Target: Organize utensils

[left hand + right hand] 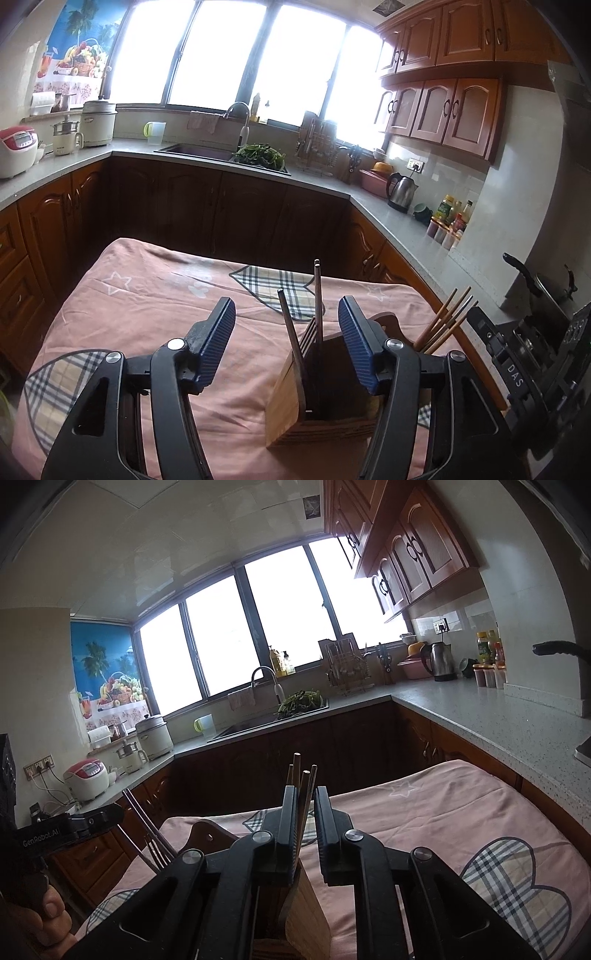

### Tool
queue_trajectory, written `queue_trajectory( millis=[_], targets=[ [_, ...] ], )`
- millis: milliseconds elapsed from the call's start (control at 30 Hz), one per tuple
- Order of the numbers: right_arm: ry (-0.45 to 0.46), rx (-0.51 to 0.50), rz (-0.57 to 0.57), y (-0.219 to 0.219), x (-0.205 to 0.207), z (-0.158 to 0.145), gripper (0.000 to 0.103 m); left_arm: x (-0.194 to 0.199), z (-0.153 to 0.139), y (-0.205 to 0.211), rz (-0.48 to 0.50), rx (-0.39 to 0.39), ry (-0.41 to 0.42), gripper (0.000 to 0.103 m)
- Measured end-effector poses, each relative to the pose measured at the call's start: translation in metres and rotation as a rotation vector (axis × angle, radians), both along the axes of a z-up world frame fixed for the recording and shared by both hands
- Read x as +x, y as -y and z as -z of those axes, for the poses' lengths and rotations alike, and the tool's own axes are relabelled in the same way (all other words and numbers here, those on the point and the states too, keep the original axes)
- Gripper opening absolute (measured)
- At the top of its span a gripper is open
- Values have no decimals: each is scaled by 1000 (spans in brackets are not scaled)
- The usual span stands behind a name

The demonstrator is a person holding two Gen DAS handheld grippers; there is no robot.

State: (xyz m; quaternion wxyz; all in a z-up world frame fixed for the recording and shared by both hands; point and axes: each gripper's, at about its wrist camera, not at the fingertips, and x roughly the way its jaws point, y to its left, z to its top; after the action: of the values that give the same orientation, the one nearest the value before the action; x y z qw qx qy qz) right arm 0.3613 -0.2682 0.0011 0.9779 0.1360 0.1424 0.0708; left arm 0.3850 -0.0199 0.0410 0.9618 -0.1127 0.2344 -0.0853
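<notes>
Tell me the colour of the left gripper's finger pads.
Blue, ribbed pads; clearest in the left wrist view.

**A lived-in home kitchen**

This is somebody's own kitchen. A grey speckled bench (388, 218) runs in a U under a wide band of windows (236, 55), with carved reddish wood cabinets (443, 107) hung above and dark ones below. A sink (195, 150) with a curved tap (238, 110) sits under the glass, a heap of green vegetables (260, 154) beside it. Along the bench stand a steel kettle (400, 190), a rice cooker (16, 147), sauce bottles (452, 214) and a dish rack (319, 147). A fruit-basket poster (79, 55) hangs by the window.
</notes>
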Motion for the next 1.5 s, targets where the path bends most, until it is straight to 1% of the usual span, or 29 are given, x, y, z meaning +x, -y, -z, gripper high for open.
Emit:
queue_trajectory(
  millis=[33,67,100,167,200,233,267,300,333,367,433,533,767,933,1167,1267,1500],
  targets=[
    [1,6,4,2,-1,-1,16,-1,0,0,-1,0,-1,64],
    [1,14,7,4,-2,-2,22,-3,0,-1,-2,0,-2,69],
    [0,19,9,5,-3,-3,26,-4,0,-2,-5,0,-2,71],
    [-6,33,5,8,-3,-5,50,-8,0,-5,-9,-5,-4,82],
    [-7,42,0,9,-4,-5,54,-10,1,-6,-14,-6,-8,86],
    [-9,50,-3,10,-6,-6,57,-13,1,-7,-22,-9,-10,93],
    [-12,56,-8,11,-7,-6,66,-16,2,-9,-26,-14,-7,96],
    [-16,62,-15,12,-9,-7,73,-19,2,-11,-28,-20,-6,97],
    [-18,70,-22,13,-11,-8,85,-22,3,-13,-27,-26,-8,98],
    [-18,75,-28,13,-13,-9,91,-25,4,-15,-27,-31,-15,101],
    [-24,76,-34,13,-18,-10,95,-32,6,-18,-27,-43,-25,102],
    [-47,87,-53,13,-25,-12,98,-43,9,-23,-23,-62,-36,103],
    [-73,120,-73,18,-51,-16,98,-76,19,-41,-30,-107,-65,103],
    [-91,148,-114,16,-75,-16,98,-103,26,-49,-33,-150,-72,103],
    [-107,170,-130,11,-115,-14,98,-143,36,-50,-12,-142,-101,103],
    [-118,186,-150,8,-132,-10,98,-160,41,-52,-3,-151,-119,103],
    [-155,192,-180,5,-169,1,98,-196,48,-59,-27,-163,-145,103]
  ],
)
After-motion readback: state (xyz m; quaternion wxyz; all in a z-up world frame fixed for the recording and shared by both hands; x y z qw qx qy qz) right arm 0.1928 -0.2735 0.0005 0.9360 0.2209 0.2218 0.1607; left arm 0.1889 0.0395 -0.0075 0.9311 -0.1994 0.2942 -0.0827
